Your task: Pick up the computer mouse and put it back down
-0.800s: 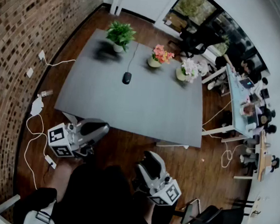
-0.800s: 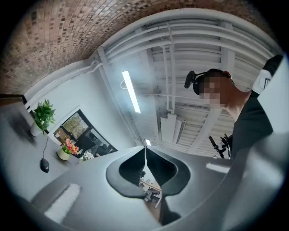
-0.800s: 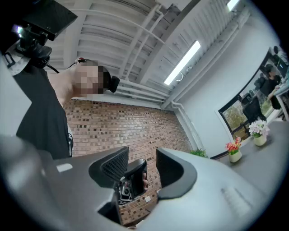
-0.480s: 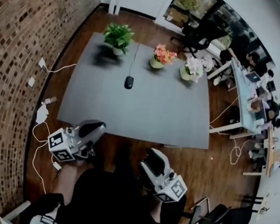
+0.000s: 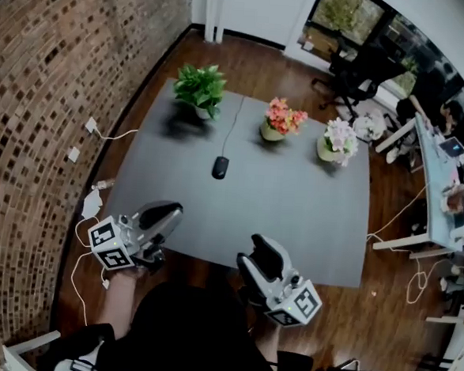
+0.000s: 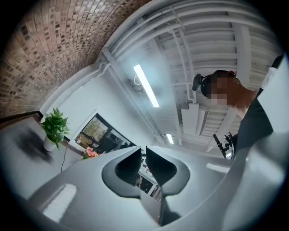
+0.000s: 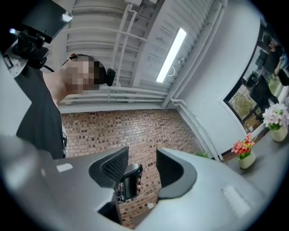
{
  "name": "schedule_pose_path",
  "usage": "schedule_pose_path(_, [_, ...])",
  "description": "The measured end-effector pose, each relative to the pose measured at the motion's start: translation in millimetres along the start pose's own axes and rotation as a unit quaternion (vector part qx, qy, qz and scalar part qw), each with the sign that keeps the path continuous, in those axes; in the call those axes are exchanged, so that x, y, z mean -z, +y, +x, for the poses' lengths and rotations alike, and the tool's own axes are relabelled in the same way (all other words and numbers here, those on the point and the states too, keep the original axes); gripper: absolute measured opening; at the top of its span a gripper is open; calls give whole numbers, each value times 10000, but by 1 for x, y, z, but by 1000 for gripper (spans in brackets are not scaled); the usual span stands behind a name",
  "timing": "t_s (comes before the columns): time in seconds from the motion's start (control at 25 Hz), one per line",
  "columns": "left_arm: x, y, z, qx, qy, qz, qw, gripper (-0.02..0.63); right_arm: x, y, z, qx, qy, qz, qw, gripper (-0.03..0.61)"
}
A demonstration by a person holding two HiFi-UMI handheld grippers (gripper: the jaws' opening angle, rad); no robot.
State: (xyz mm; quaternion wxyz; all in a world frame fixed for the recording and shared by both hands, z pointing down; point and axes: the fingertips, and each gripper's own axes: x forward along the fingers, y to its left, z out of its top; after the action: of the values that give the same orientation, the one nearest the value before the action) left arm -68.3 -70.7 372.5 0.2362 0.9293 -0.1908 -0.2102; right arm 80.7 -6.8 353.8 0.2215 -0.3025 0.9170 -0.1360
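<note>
In the head view a black computer mouse (image 5: 220, 167) lies on the grey table (image 5: 293, 225), its cable (image 5: 234, 119) running to the far edge. Both grippers hover at the table's near edge, well short of the mouse. My left gripper (image 5: 171, 210) is at the near left; in the left gripper view its jaws (image 6: 143, 152) stand together with nothing between them. My right gripper (image 5: 261, 245) is at the near middle; in the right gripper view its jaws (image 7: 142, 158) stand wide apart and empty. Both point slightly upward, and neither gripper view shows the mouse.
A green plant (image 5: 199, 87), orange flowers (image 5: 283, 118) and white flowers (image 5: 338, 141) stand along the table's far side. A brick wall (image 5: 33, 87) runs on the left, with cables and adapters (image 5: 90, 204) on the floor. Desks with people (image 5: 453, 196) are at the right.
The table has come nearer in the head view. Both grippers, earlier over the floor, now reach its near edge. The mouse has not moved on the table.
</note>
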Motion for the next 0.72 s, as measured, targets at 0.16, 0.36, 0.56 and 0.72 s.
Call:
schedule_pose_path(0.16, [21, 20, 46, -390, 341, 133, 9986, 3, -19, -54, -13, -9, -33, 188, 9998, 187])
schedule_pose_path(0.36, [63, 48, 66, -1059, 872, 202, 9903, 5, -22, -114, -35, 182, -49, 540, 9984, 187])
schedule_pose_path(0.56, [97, 110, 70, -1928, 1307, 504, 9712, 8, -37, -136, -27, 141, -40, 643, 9978, 187])
schedule_pose_path(0.72, [133, 205, 72, -3010, 1932, 1076, 9276, 131, -43, -150, -18, 207, 66, 514, 9984, 187])
